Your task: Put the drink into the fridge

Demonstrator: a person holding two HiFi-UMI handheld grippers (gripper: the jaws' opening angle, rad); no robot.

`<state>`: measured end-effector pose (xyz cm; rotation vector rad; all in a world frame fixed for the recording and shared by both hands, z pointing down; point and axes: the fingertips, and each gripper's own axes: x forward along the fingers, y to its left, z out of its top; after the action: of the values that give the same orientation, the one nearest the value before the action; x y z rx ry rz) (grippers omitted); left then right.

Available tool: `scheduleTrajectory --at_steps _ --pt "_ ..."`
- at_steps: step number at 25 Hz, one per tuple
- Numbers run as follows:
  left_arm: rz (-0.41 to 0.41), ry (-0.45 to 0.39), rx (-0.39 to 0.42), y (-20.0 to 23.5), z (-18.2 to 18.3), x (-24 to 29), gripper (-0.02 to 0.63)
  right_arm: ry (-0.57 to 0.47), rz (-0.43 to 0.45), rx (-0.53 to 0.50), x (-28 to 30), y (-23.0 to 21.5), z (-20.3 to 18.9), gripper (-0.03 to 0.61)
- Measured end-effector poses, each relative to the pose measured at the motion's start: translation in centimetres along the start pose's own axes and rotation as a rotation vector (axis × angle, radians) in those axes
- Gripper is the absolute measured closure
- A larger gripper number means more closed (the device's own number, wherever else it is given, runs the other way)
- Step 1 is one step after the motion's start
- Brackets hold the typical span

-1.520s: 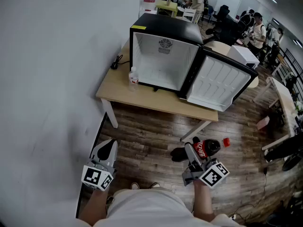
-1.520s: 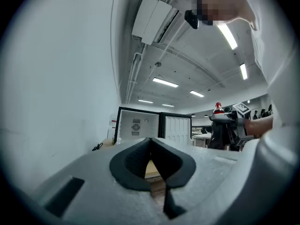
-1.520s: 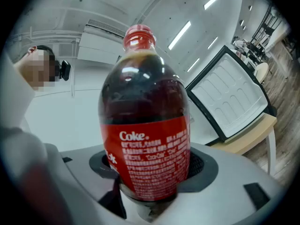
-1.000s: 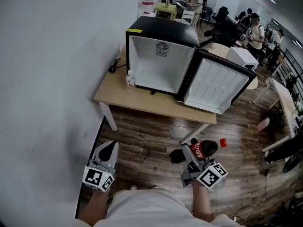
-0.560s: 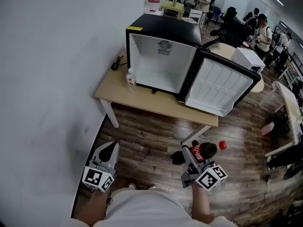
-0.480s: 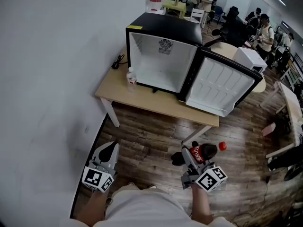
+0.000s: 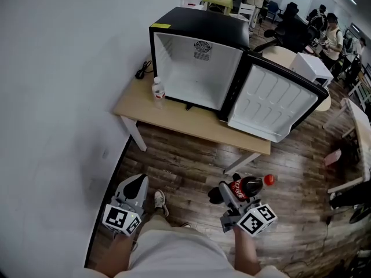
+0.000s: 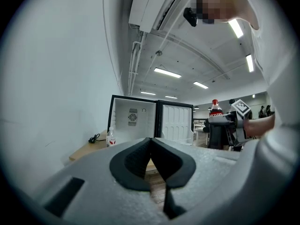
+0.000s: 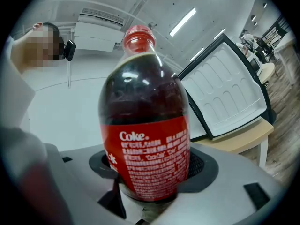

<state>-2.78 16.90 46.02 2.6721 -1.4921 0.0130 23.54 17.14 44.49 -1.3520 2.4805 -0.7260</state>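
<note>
The right gripper [image 9: 152,184] has its jaws clamped on the lower body of the cola [image 9: 145,125], which stands upright between them, red cap on top. The left gripper [image 8: 152,161] has its jaws pressed together with nothing between them. In the head view both grippers are held low in front of the person, above the wood floor [image 7: 191,167] and well apart from the fridge [image 7: 200,28]. The fridge stands on a table [image 7: 174,120] against the wall; its door [image 7: 278,106] is swung wide to the right and the white cavity appears empty. A small bottle [image 7: 155,89] stands on the table just beside the fridge's left wall, and a cable [image 7: 142,71] lies behind it. Judged step: carrying the cola toward the fridge; the placement is not yet done. The next move calls for closing the gap to the table, raising the cola to cavity height, and passing it between the door and the small bottle without a knock. Count: two grippers, one cola, one small bottle, one fridge, one table.
</note>
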Motion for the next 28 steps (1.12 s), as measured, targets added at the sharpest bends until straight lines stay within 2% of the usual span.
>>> scheduleTrajectory --at_steps 7,17,21,24,28 --pt "-0.026 -0.016 -0.04 4.3 -0.6 5.4 0.6 0.004 -0.016 -0.031 5.4 -1.3 1.5 0.259" --pt "-0.134 -0.064 -0.076 14.1 1.1 16.5 0.6 -0.002 -0.092 -0.06 17.0 -2.3 5.1 0.259" --pt "-0.185 -0.06 -0.081 17.3 1.0 18.9 0.6 0.007 -0.132 -0.048 20.0 -2.3 4.9 0.259" --pt "-0.193 -0.041 -0.101 19.5 0.1 20.4 0.6 0.011 -0.16 -0.051 21.3 -2.5 4.7 0.259" --pt "-0.212 -0.039 -0.119 20.2 -0.1 22.1 0.6 0.024 -0.188 -0.07 22.7 -3.1 4.9 0.259"
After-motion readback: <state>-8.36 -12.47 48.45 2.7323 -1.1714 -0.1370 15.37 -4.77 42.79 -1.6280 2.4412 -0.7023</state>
